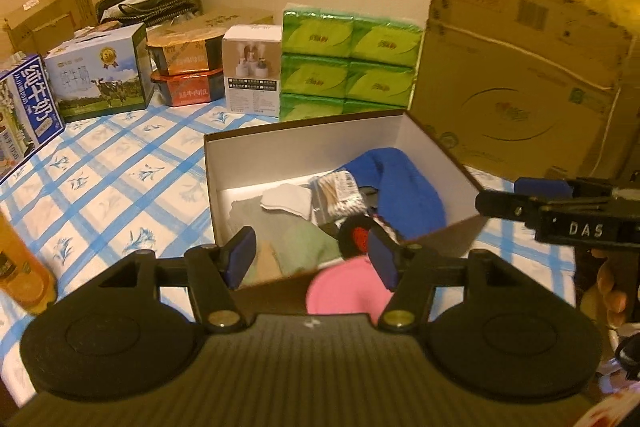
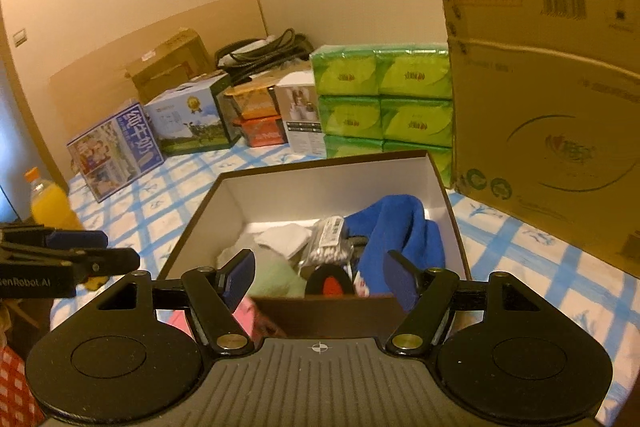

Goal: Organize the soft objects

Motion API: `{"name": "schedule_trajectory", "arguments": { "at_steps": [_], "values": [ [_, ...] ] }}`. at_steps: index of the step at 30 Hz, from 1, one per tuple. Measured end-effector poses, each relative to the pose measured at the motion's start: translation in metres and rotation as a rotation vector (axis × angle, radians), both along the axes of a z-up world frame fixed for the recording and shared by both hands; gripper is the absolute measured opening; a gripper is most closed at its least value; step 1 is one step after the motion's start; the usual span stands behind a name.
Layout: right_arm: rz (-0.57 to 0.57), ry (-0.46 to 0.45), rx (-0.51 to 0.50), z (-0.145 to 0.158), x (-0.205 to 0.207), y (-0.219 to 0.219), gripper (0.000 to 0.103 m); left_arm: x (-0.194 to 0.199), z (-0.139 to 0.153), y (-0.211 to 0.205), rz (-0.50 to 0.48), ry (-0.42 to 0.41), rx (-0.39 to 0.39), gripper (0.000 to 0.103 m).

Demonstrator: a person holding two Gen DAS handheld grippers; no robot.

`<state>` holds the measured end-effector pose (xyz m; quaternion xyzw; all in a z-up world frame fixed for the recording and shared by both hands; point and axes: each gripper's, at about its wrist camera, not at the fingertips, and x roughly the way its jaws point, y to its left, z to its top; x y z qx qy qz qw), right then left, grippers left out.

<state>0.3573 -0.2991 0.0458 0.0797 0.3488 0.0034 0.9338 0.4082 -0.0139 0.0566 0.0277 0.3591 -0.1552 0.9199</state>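
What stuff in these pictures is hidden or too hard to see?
- Pink soft thing, left wrist view: the left hand-held gripper, open, and the brown open box's near wall cover most of it, so what it is stays unclear.
- Round black item with red patch, right wrist view: the box wall cuts it off.
- Orange drink bottle, left wrist view: cut by the picture edge.
- Small print on the white carton: too blurred.

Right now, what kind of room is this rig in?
Probably a home, likely a spare bedroom or storage corner. A blue-checked cloth covers the surface, household stock lines the wall: green tissue packs, milk cartons, a large cardboard box. An open shoebox holds soft items.
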Motion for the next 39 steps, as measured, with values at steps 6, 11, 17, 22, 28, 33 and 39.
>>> {"name": "schedule_trajectory", "arguments": {
  "at_steps": [6,11,17,22,28,33,39],
  "values": [
    [0.011,-0.017,-0.014,0.017,-0.042,0.017,0.072,-0.05,0.015,0.004,0.024,-0.013,-0.02,0.06],
    [0.008,-0.034,-0.03,0.028,-0.078,0.031,0.072,-0.091,0.025,0.011,0.056,-0.022,-0.038,0.06],
    [0.005,-0.033,-0.05,0.031,-0.121,0.048,0.072,-0.142,0.028,0.018,0.099,-0.025,-0.032,0.06],
    [0.002,-0.021,-0.054,0.031,-0.153,0.062,0.072,-0.179,0.025,0.02,0.128,-0.012,-0.012,0.06],
    [0.002,0.002,-0.056,0.027,-0.188,0.073,0.072,-0.218,0.017,0.024,0.141,0.02,-0.031,0.06],
    [0.008,0.029,-0.055,0.019,-0.214,0.081,0.072,-0.247,0.008,0.026,0.154,0.035,-0.037,0.06],
    [0.008,0.052,-0.053,0.009,-0.239,0.086,0.072,-0.274,0.001,0.026,0.168,0.035,-0.031,0.06]
  ]
}}
